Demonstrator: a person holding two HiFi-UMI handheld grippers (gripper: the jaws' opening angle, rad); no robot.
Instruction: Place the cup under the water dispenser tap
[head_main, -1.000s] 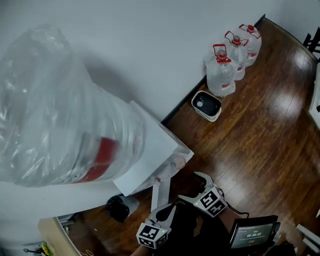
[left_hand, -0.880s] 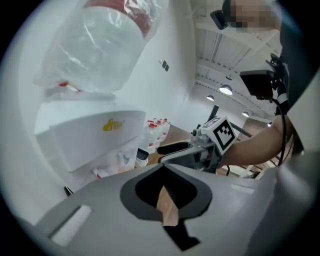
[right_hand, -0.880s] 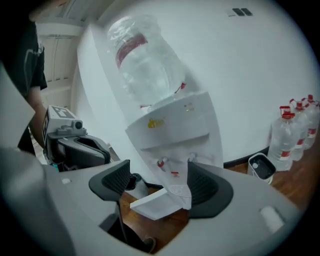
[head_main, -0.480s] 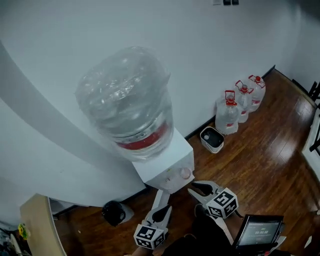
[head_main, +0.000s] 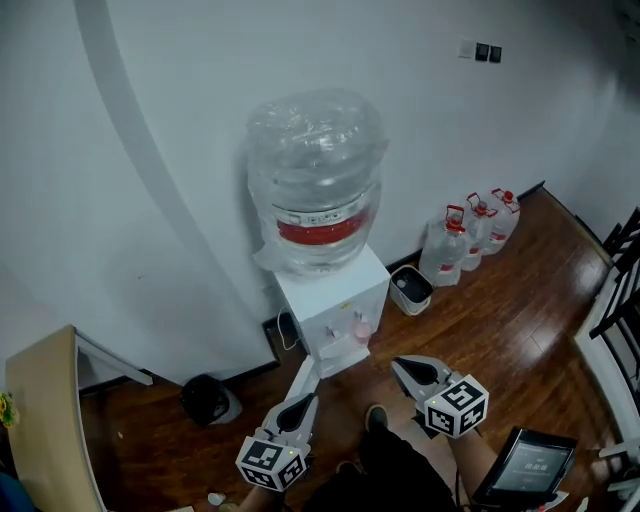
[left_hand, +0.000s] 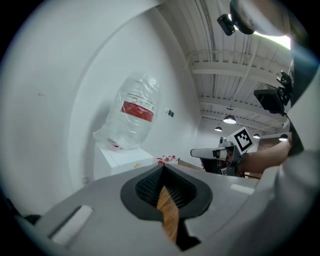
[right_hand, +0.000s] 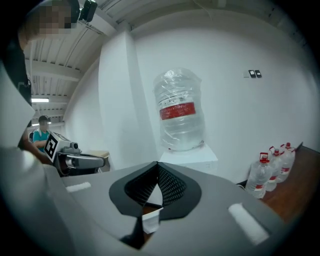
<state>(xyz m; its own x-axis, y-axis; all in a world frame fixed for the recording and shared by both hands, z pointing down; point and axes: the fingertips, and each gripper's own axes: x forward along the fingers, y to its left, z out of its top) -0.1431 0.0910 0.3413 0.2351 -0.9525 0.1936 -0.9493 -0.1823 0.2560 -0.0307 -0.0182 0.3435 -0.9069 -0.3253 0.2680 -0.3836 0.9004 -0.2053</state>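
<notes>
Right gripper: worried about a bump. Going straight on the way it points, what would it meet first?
Probably the water dispenser, about its white cabinet; nothing shows between, but depth is unclear.

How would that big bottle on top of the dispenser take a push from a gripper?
The water bottle is about as wide as the white dispenser beneath it, so likely heavy if full, and top-heavy: a firm shove might rock both. Its loose plastic wrap would probably slide under a grip.
</notes>
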